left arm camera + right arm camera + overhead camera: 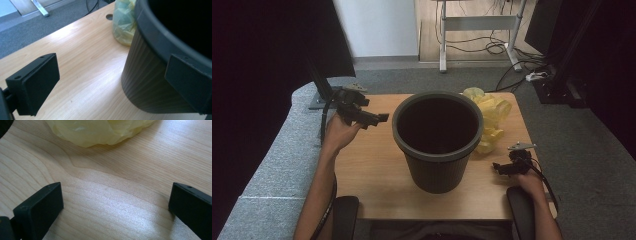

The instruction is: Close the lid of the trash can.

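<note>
Two grippers sit on either side of a dark ribbed bin (437, 141), which stands upright in the middle of the wooden table (372, 165), probably so both hands can get at it. The left gripper (379, 118) hovers near the bin's rim with its jaws spread wide and nothing between them; in the left gripper view one jaw overlaps the bin's rim (160, 42), though whether it touches is unclear, and the other hangs over bare wood. It looks lined up to catch the rim or steady the bin.

The right gripper (498, 168) rests low by the table's near edge, also wide and empty. Straight ahead of its jaws lies a crumpled yellow plastic bag (100, 130), tucked just beside and behind the bin. That bag is likely meant to line the bin, so it waits within easy reach.
</note>
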Tool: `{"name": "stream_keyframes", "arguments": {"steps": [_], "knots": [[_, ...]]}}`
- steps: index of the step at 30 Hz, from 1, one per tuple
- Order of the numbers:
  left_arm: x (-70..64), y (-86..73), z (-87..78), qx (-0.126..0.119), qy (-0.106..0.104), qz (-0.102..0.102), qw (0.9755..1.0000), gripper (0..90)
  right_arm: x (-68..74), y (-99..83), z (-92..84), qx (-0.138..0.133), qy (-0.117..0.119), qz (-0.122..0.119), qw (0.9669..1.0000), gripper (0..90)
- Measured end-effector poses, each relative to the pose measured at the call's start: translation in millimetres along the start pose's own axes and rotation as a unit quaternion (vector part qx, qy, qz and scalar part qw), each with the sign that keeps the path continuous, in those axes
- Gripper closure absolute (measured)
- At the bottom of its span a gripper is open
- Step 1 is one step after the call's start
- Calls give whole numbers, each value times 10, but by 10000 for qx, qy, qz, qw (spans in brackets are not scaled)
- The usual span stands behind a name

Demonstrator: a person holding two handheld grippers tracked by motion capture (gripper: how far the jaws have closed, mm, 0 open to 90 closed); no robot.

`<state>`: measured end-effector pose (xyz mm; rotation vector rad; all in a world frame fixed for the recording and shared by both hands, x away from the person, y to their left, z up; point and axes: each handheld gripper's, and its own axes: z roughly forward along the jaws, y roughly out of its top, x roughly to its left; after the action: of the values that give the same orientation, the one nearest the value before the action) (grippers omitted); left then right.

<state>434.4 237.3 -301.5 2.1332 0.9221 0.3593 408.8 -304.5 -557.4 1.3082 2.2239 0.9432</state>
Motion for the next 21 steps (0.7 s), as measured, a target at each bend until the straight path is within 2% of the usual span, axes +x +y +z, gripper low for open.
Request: {"name": "stream_keyframes", "arguments": {"steps": [7,13,17,21], "knots": [[100,-267,96,-86,76,-167,9998,0,1,0,-1,3,-1,5,10000,0],[135,-457,193,-124,134,-239,9995,0,2,2,-1,2,-11,11,10000,0],[156,-587,271,-76,249,-247,9994,0,3,3,-2,6,-16,17,10000,0],[186,-725,334,-120,241,-291,9992,0,5,3,-4,8,-16,21,10000,0]]}}
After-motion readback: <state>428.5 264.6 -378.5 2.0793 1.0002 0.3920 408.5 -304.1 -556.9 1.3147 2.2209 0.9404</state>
